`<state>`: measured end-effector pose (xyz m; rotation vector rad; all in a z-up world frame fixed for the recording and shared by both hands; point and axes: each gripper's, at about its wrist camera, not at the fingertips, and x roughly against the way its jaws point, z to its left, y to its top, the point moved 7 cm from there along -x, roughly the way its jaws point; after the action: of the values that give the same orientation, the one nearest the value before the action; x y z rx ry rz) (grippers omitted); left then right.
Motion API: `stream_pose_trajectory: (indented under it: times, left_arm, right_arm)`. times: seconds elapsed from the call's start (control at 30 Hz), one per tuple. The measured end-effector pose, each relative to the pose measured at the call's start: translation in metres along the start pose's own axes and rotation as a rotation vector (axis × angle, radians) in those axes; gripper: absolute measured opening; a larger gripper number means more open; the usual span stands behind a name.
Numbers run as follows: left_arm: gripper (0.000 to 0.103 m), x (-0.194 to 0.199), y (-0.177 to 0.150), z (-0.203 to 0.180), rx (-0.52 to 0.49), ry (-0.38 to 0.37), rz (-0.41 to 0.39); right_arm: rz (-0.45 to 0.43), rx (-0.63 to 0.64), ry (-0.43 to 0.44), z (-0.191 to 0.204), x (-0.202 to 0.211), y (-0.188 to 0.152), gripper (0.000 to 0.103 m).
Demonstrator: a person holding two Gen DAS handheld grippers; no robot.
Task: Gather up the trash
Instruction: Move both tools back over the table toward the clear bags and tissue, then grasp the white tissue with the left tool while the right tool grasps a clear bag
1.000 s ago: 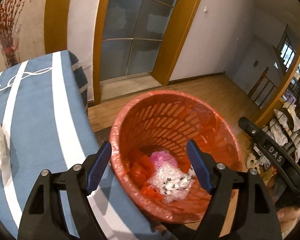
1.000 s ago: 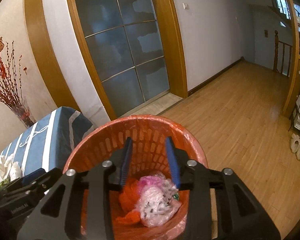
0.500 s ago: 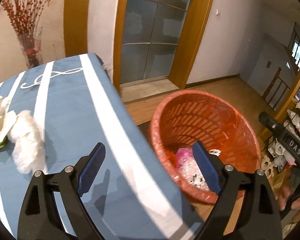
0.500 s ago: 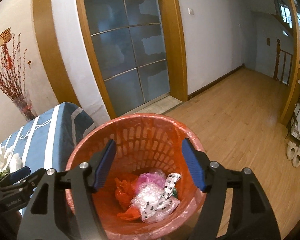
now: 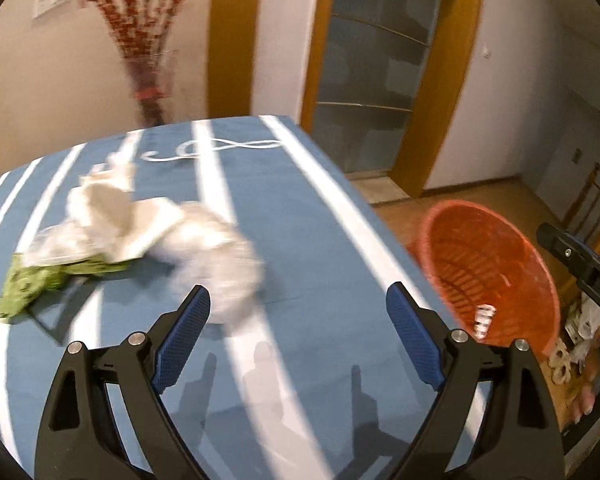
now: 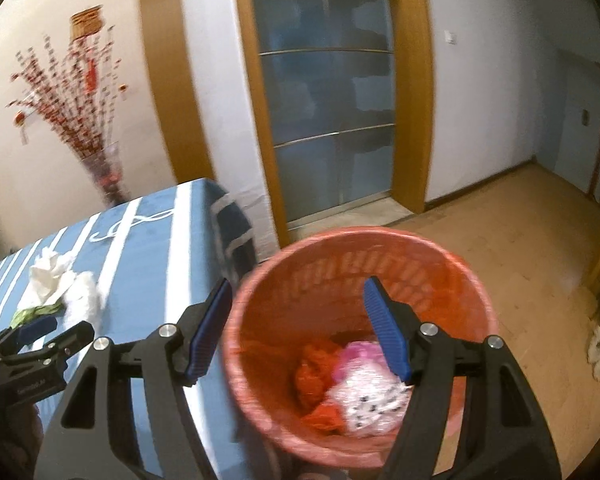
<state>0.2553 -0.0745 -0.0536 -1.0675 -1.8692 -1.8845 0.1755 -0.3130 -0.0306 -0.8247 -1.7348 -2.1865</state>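
A table (image 5: 308,216) draped in a blue cloth with white stripes fills most of the left wrist view, and an orange slatted waste basket (image 6: 452,276) with an orange liner stands on the wood floor just beside its edge. On the cloth lies the loose trash — a crumpled white tissue (image 5: 116,216), a blurred white wad (image 5: 216,256) touching it on the basket side, and a green wrapper (image 5: 32,284) tucked partly under the tissue. The left gripper (image 5: 298,336) hangs above the cloth with its blue-padded jaws spread wide and nothing between them; the white wad sits just ahead of its left finger. The right gripper (image 6: 300,328) is over the basket's near rim, jaws also wide apart and empty. Down in the basket rest orange scraps (image 6: 316,372), a pink bag (image 6: 360,354) and a clear spotted plastic wrap (image 6: 370,402).
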Motion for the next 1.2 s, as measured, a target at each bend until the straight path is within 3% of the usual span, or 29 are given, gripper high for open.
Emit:
stream_pose_trajectory:
  times: [0.57,0.73,0.97,1.07,1.13,1.2]
  left_arm:
    - [0.091,0.053,-0.008,0.17,0.175,0.257,-0.09]
    - [0.092,0.063,-0.009,0.202,0.209,0.285,-0.112]
    - [0.092,0.062,-0.016,0.225,0.256,0.283,-0.106]
    - [0.092,0.063,-0.019,0.229,0.267,0.279,-0.106]
    - [0.092,0.063,-0.019,0.23,0.27,0.277,-0.107]
    - [0.092,0.06,-0.017,0.23,0.272,0.269,-0.107]
  right_arm:
    - [0.109,0.211,0.25,0.186,-0.041,-0.007,0.071]
    - [0.175,0.302,0.293,0.235,-0.066,-0.022,0.069]
    - [0.259,0.356,0.292,0.265,-0.102,-0.04,0.066]
    - [0.291,0.371,0.296,0.271,-0.112,-0.047,0.059]
    - [0.303,0.387,0.301,0.274,-0.114,-0.051,0.043]
    - [0.31,0.396,0.301,0.274,-0.114,-0.055,0.038]
